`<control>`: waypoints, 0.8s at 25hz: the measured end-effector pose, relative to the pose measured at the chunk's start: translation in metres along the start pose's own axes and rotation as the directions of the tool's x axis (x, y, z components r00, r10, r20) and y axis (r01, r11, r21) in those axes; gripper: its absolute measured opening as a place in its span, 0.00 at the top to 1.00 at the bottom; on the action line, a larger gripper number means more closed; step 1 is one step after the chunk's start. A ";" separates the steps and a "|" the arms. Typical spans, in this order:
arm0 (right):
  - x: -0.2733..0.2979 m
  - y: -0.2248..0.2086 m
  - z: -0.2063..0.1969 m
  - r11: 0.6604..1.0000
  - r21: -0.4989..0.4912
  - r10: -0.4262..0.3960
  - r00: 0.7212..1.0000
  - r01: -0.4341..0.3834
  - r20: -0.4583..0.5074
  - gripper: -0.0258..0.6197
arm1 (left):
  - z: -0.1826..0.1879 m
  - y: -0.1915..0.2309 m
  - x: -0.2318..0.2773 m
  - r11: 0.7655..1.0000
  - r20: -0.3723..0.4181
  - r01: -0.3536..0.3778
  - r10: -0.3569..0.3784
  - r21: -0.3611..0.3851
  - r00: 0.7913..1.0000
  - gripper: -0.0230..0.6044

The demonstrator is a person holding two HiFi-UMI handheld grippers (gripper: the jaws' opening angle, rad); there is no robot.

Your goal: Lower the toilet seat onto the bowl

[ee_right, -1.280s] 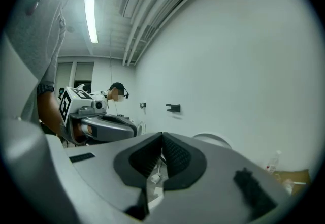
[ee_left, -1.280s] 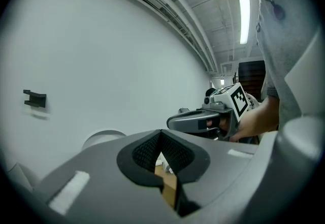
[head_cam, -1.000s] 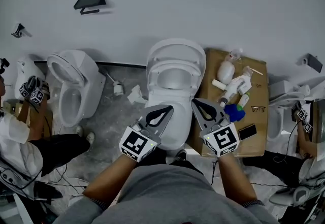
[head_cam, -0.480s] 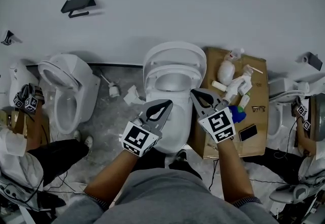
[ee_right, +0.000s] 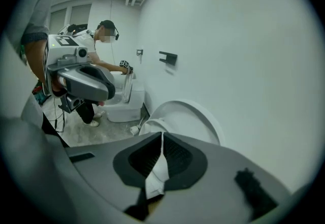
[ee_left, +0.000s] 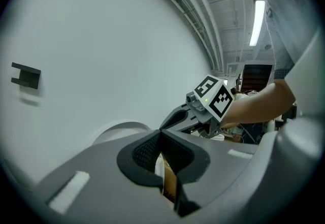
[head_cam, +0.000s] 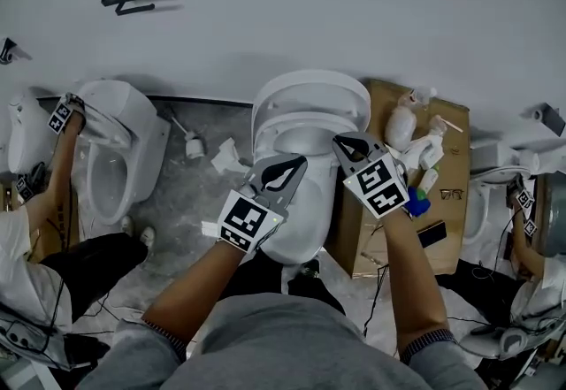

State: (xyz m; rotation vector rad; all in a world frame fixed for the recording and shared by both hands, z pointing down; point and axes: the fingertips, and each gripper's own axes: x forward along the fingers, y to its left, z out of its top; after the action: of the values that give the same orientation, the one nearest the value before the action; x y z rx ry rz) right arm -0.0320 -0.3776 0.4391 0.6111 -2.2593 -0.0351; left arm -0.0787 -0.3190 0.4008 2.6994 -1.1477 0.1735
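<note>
Since a moment ago both tools are moving forward over the toilet. The left gripper [head_cam: 294, 165] is now hanging above the white ceramic bowl [head_cam: 301, 238], and the right gripper [head_cam: 341, 143] is arriving just beside the right side of the white oval plastic toilet seat [head_cam: 309, 117]. We are keeping both pairs of jaws pressed together, with nothing pinched between them; each gripper view is showing the tips meeting on empty air.

The seat is standing raised, leaning back against the white lid [head_cam: 311, 83] and the grey wall [head_cam: 354, 8], ahead of both pairs of jaws. As far as we can judge it is not yet touched, so the lowering is only beginning.

To do this step well, we are planning to use the closed right tips like one finger: hooking them behind the upper edge of the seat, not behind the lid, and drawing only the ring toward us. Once it is tipping forward, we should be following it down slowly, so it is not slamming on the bowl. The left jaws should be waiting clear of the falling ring, ready to support it. To the right of the right jaws, white bottles [head_cam: 402, 126] are lying on a brown cardboard sheet [head_cam: 455, 158]; we should be swinging clear of them.
</note>
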 end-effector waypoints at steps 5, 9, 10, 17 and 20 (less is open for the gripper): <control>0.027 -0.009 -0.005 0.997 -0.055 0.043 0.997 -0.047 -0.071 0.92 | -0.006 0.018 0.011 1.000 0.003 -0.008 0.008 0.022 1.000 0.95; 0.051 -0.014 -0.011 0.991 -0.111 0.065 0.989 -0.080 -0.136 0.84 | -0.018 0.032 0.016 1.000 -0.005 -0.027 0.027 0.006 1.000 0.95; 0.057 -0.015 -0.013 0.988 -0.122 0.072 0.986 -0.091 -0.150 0.84 | -0.021 0.035 0.018 1.000 -0.006 -0.031 0.031 0.003 1.000 0.95; 0.088 -0.028 -0.024 0.962 -0.223 0.101 0.962 -0.159 -0.253 0.75 | -0.027 0.053 0.026 0.999 -0.006 -0.040 0.039 -0.018 0.999 0.95; 0.098 -0.032 -0.031 0.951 -0.238 0.123 0.947 -0.198 -0.298 0.71 | -0.032 0.058 0.032 0.999 -0.015 -0.041 0.040 -0.032 0.999 0.95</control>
State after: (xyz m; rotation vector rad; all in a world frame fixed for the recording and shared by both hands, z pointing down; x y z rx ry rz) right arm -0.0543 -0.4438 0.5210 0.2662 -1.9772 -0.1578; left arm -0.0998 -0.3733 0.4457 2.6438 -1.1914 0.1778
